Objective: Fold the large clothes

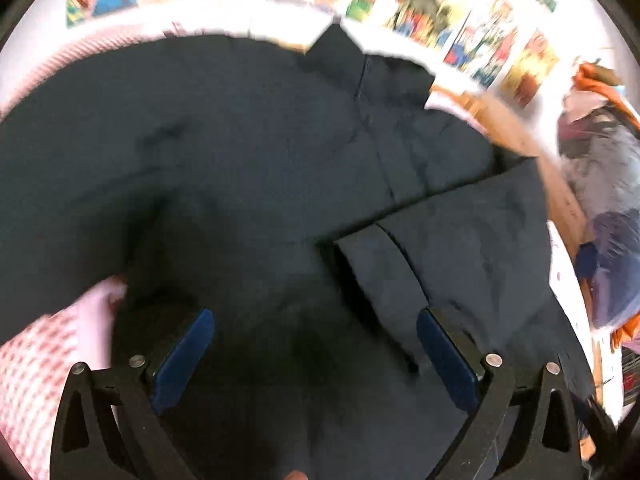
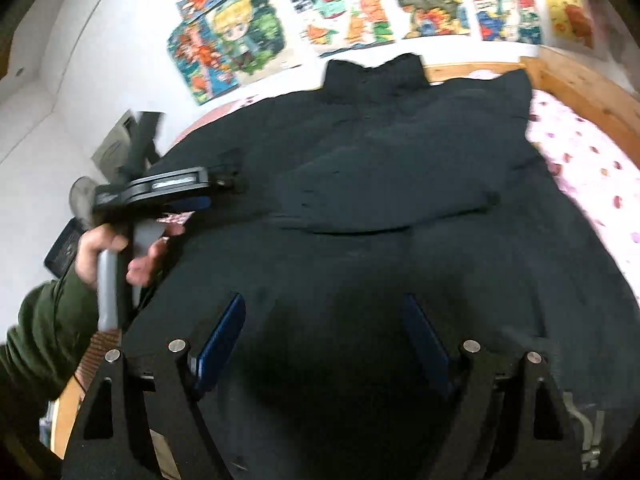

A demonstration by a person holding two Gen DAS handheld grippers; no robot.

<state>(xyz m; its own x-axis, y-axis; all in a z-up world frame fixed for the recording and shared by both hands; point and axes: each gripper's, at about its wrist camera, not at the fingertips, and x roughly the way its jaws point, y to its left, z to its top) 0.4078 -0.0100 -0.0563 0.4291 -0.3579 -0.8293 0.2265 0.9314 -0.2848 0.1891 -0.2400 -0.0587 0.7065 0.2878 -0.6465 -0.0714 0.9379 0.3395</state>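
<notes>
**Dark jacket lying spread on the bed, both tools released**

Left wrist view: the left tool (image 1: 316,354) is hanging with its jaws standing wide apart, nothing pressed between the blue pads (image 1: 182,360). The dark jacket (image 1: 240,152) is lying flat directly under and ahead of the tool, filling most of the view. One sleeve (image 1: 452,248) is lying folded across the body, its cuff ending just ahead of the tool's right finger. The collar (image 1: 340,54) is sitting at the far end, well ahead of the tool. The pink patterned bed sheet (image 1: 36,384) is showing beside the tool's left finger. Colourful posters (image 1: 432,4) are covering the wall beyond the jacket. The picture is blurring.

Right wrist view: the right tool (image 2: 322,338) is hovering over the near part of the jacket (image 2: 400,264), its jaws gaping, gripping nothing. Ahead of the tool the sleeve (image 2: 384,196) is lying across the chest, and the collar (image 2: 376,76) is lying farthest off. Ahead and to the tool's left, a hand (image 2: 120,252) in a green sleeve (image 2: 44,332) is gripping the left tool (image 2: 192,194) at the jacket's edge. The bed sheet (image 2: 588,160) and wooden bed frame (image 2: 580,80) are showing ahead to the right.
</notes>
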